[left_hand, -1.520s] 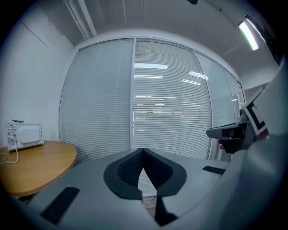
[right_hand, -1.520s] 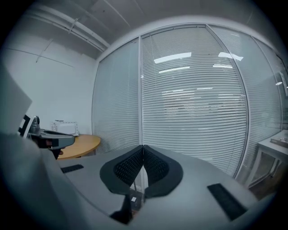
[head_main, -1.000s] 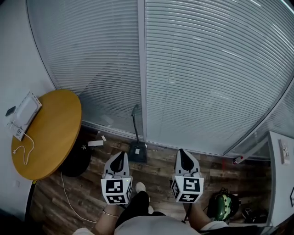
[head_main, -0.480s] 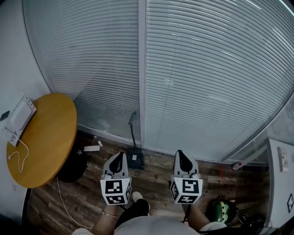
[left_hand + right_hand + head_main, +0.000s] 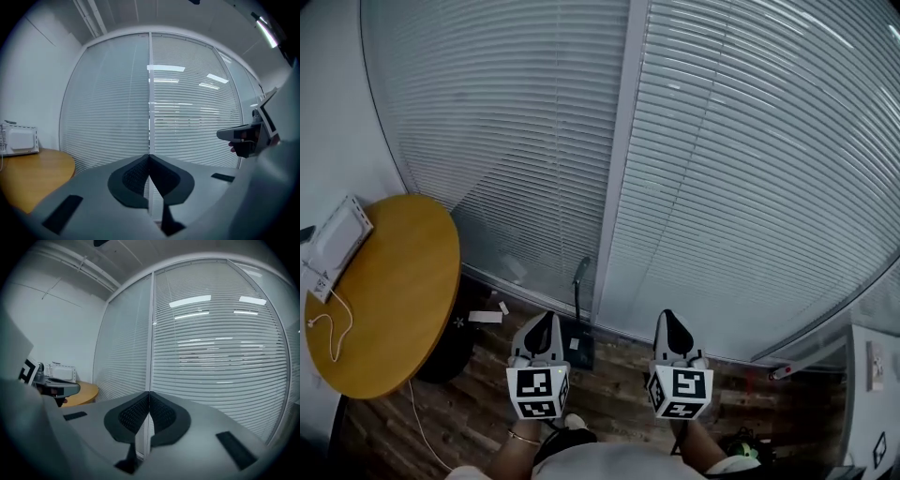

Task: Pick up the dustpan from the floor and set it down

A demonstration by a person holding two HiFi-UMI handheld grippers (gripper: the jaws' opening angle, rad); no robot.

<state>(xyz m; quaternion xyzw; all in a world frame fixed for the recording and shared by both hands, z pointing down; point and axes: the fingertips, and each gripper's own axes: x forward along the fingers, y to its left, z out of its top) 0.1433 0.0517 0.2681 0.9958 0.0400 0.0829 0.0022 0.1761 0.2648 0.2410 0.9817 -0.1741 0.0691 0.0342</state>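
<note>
The dustpan point(image 5: 578, 349) stands on the wood floor against the glass wall, a dark pan with a thin upright handle point(image 5: 579, 281). In the head view my left gripper point(image 5: 546, 320) hovers just left of the pan, above the floor, shut and empty. My right gripper point(image 5: 669, 318) is level with it, further right, also shut with nothing in it. In the left gripper view the pads point(image 5: 140, 173) meet in front of the blinds; the right gripper view shows its pads point(image 5: 159, 411) closed the same way. Neither gripper view shows the dustpan.
A round wooden table point(image 5: 389, 300) with a white device point(image 5: 337, 234) and a cable stands at left. A white scrap point(image 5: 485, 317) lies on the floor by its dark base. The glass wall with blinds point(image 5: 741, 187) and a post point(image 5: 621, 159) closes the front. A green object point(image 5: 746, 439) lies at lower right.
Both grippers and the view have advanced toward the glass wall. The dustpan now sits lower in the head view, right beside the left gripper. Both grippers stayed shut.
</note>
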